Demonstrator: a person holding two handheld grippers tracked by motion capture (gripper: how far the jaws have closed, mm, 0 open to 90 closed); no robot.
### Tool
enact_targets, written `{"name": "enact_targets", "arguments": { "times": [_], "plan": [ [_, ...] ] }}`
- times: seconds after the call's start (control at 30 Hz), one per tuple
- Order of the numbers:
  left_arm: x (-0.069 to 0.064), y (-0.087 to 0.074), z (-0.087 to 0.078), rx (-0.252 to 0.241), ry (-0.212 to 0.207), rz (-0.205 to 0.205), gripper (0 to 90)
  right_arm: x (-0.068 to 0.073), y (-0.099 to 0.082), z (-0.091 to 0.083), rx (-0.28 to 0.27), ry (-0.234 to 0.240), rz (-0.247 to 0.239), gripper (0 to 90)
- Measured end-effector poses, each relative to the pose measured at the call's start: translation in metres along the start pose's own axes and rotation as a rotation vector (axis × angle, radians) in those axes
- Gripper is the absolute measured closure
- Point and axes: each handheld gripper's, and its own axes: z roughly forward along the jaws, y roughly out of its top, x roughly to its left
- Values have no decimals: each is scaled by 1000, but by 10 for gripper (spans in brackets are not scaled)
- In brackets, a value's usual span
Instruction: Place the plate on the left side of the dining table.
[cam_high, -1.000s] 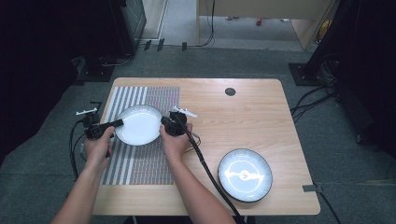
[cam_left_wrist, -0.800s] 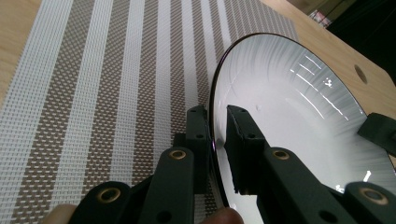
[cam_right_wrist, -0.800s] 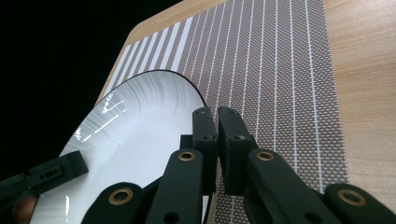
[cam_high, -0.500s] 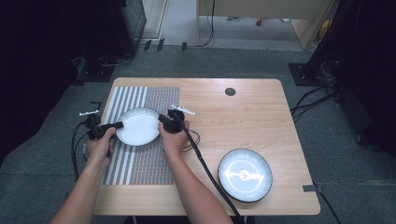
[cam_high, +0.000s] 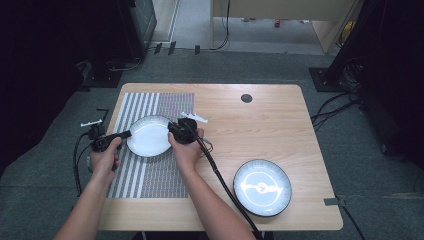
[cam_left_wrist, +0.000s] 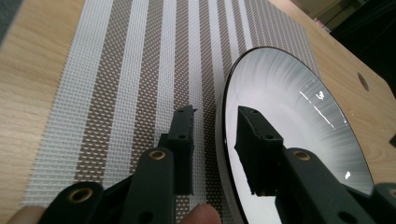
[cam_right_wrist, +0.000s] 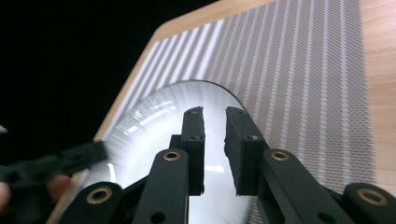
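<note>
A white plate (cam_high: 148, 136) with a dark edge is over the striped placemat (cam_high: 150, 175) at the table's left. My left gripper (cam_high: 129, 134) is shut on its left rim. My right gripper (cam_high: 171, 131) is shut on its right rim. In the left gripper view the plate (cam_left_wrist: 289, 121) has its rim between the jaws of the left gripper (cam_left_wrist: 215, 116), one jaw outside and one on the glossy inside. In the right gripper view the right gripper (cam_right_wrist: 215, 114) holds its jaws close together over the plate (cam_right_wrist: 154, 126).
A second plate (cam_high: 262, 186), dark-rimmed with a pattern at its centre, lies at the front right of the wooden table (cam_high: 260, 130). A small black disc (cam_high: 246, 98) sits near the far edge. Cables trail from both grippers toward the person.
The plate and both grippers have shifted slightly toward the person. The grip on both rims is unchanged.
</note>
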Motion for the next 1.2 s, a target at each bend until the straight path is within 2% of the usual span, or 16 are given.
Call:
{"name": "enact_targets", "arguments": {
  "times": [0.07,0.2,0.27,0.37,0.47,0.57,0.67,0.73,0.8,0.87,0.93,1.07,1.2],
  "plan": [
    [-2,0,-5,-17,5,25,647,-4,-1,-2,4,-5,-16,764],
    [-8,0,-16,-53,-15,74,526,-12,-1,-11,-6,-15,-28,673],
    [-12,-1,-23,-69,-27,97,506,-15,0,-14,-18,-12,-60,624],
    [-19,-4,-33,-83,0,161,431,-17,2,-22,-7,-12,-100,566],
    [-25,-8,-43,-81,1,193,348,-16,6,-31,-11,17,-139,515],
    [-30,-12,-53,-75,1,215,265,-13,10,-45,-21,27,-189,473],
    [-37,-16,-61,-79,-4,246,199,-10,13,-57,-21,55,-196,413],
    [-42,-20,-69,-93,-18,264,187,-7,15,-67,-38,96,-199,349],
    [-46,-23,-77,-108,-36,274,185,-5,15,-78,-19,73,-264,334],
    [-51,-28,-83,-115,-53,295,177,-4,15,-88,-23,64,-281,313],
    [-56,-32,-87,-117,-53,312,178,-6,16,-98,-28,88,-287,299],
    [-64,-42,-94,-118,-62,334,178,-10,17,-119,-24,87,-296,281],
    [-70,-51,-98,-104,-50,365,177,-19,18,-140,-31,80,-297,269]
  ]
}}
